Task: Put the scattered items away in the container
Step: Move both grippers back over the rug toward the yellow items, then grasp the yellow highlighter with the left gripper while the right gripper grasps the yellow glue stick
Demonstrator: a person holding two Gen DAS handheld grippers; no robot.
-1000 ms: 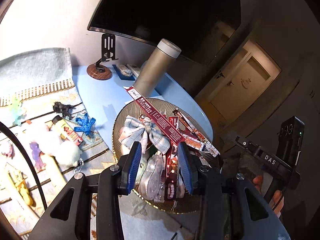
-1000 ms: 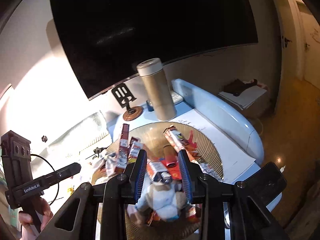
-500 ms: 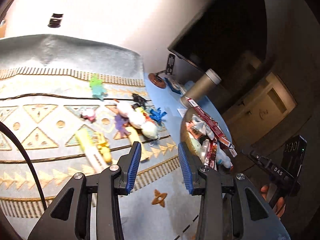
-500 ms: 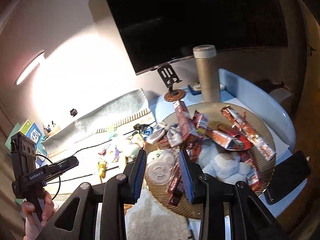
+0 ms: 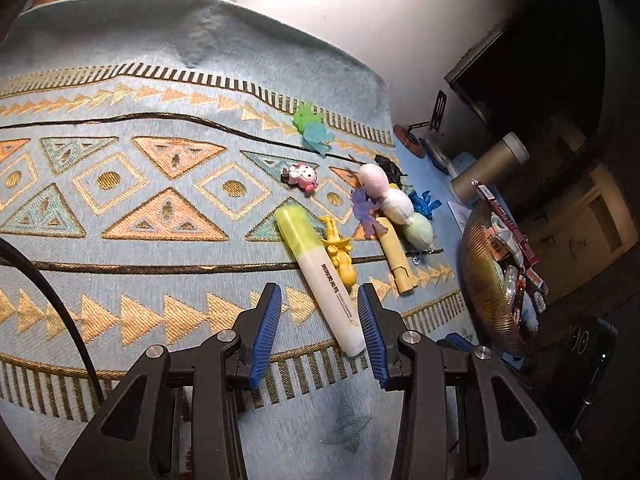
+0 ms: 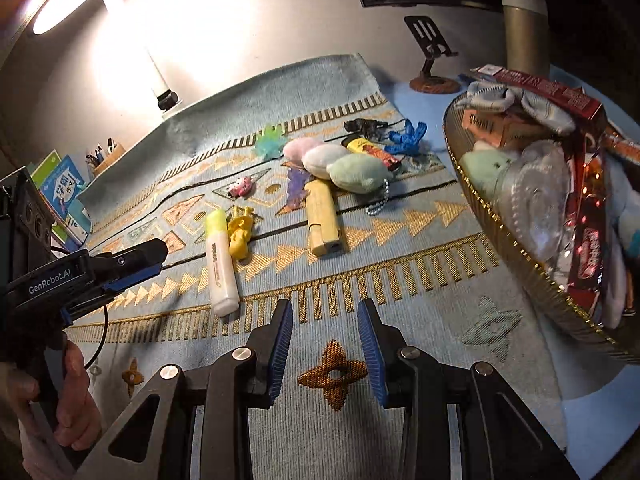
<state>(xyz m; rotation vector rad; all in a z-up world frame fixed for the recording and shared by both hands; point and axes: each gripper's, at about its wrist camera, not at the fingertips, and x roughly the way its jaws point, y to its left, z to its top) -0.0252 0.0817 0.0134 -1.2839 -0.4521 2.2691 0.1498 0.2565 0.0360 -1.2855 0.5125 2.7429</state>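
My left gripper (image 5: 320, 320) hovers open over the patterned mat. A yellow highlighter (image 5: 320, 272) lies ahead, its white end just inside the right pad and not pressed. Beside the highlighter (image 6: 219, 264) lie a yellow figure (image 6: 239, 236), a tan stick (image 6: 322, 216) and a pastel plush chain (image 6: 336, 164). My right gripper (image 6: 324, 340) is open and empty above a brown flower motif. The left gripper (image 6: 136, 264) shows to its left. The gold ribbed bowl (image 6: 520, 256) stands at the right, heaped with snack packs and plush; its wall (image 5: 480, 280) also shows in the left wrist view.
Small pink (image 6: 242, 188), teal (image 6: 270, 142), purple (image 6: 298, 190), black (image 6: 364, 126) and blue (image 6: 406, 140) toys dot the mat's far part. Behind stand a thermos (image 6: 522, 32), a phone stand (image 6: 432, 60) and a lamp (image 6: 160, 92). Books (image 6: 60, 192) sit far left.
Both grippers swung left and down from over the bowl to the mat. The white and blue plush seen between the right fingers a second ago is gone from them.
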